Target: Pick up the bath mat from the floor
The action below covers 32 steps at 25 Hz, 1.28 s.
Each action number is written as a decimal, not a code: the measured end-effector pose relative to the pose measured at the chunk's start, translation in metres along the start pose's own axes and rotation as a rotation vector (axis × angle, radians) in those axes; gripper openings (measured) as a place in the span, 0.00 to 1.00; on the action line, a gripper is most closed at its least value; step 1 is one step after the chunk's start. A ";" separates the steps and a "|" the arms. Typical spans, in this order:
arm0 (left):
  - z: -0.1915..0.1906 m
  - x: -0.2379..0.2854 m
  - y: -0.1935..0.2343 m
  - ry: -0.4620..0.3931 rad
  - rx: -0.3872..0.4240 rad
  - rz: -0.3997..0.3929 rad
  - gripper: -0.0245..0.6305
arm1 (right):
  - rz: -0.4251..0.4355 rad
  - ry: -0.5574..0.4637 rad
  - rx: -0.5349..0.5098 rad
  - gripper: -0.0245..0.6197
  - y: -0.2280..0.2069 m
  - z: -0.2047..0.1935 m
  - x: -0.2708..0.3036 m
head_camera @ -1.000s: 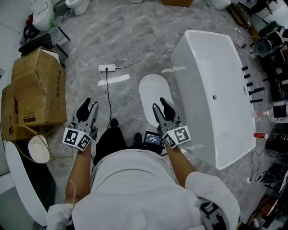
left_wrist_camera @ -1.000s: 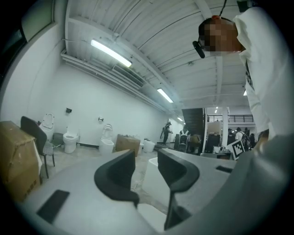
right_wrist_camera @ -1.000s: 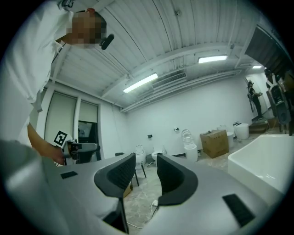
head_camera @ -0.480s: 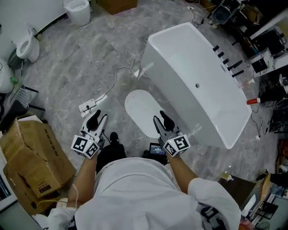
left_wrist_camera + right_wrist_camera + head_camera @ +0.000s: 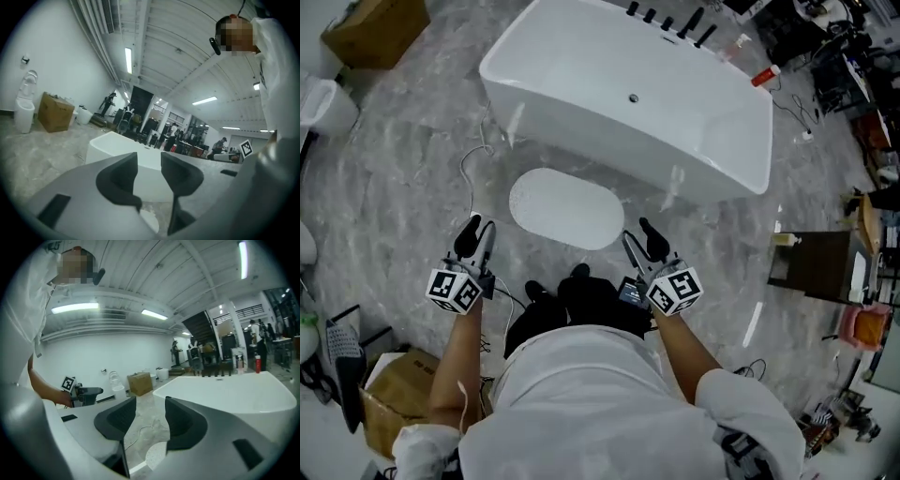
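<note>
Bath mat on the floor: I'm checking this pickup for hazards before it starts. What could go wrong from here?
The bath mat lies flat on the glossy floor, so jaws may scrape stone or slip off its thin edge.
Its far edge sits close to the bathtub; a reach there could knock the tub wall.
A cable trails on the floor left of the mat, near the left gripper, and might snag.

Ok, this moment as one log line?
bath mat: on floor beside bathtub, untouched | left gripper: open, empty | right gripper: jaws just opening, empty
</note>
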<state>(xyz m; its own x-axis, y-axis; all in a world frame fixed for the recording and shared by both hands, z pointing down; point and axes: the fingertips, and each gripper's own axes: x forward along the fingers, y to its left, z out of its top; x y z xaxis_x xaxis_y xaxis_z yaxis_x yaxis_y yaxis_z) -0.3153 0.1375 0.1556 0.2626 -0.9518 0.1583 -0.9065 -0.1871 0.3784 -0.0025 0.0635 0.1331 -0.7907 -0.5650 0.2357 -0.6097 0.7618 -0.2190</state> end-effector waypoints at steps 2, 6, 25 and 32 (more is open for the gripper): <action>-0.010 0.039 -0.002 0.046 0.007 -0.042 0.28 | -0.065 -0.022 0.041 0.34 -0.030 -0.008 -0.016; -0.049 0.103 0.001 0.194 0.035 -0.090 0.28 | -0.171 -0.017 0.148 0.35 -0.079 -0.047 -0.033; -0.332 0.226 0.147 0.743 -0.090 0.066 0.34 | -0.357 0.335 0.553 0.43 -0.269 -0.389 0.021; -0.465 0.237 0.239 0.933 -0.070 0.101 0.37 | -0.270 0.656 0.513 0.47 -0.282 -0.555 0.042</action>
<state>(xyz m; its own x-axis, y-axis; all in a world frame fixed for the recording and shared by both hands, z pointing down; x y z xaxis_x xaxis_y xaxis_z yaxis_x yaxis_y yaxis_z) -0.3166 -0.0196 0.7073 0.3699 -0.3775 0.8489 -0.9255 -0.0698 0.3722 0.1667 0.0011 0.7304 -0.5203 -0.2888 0.8037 -0.8460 0.3030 -0.4388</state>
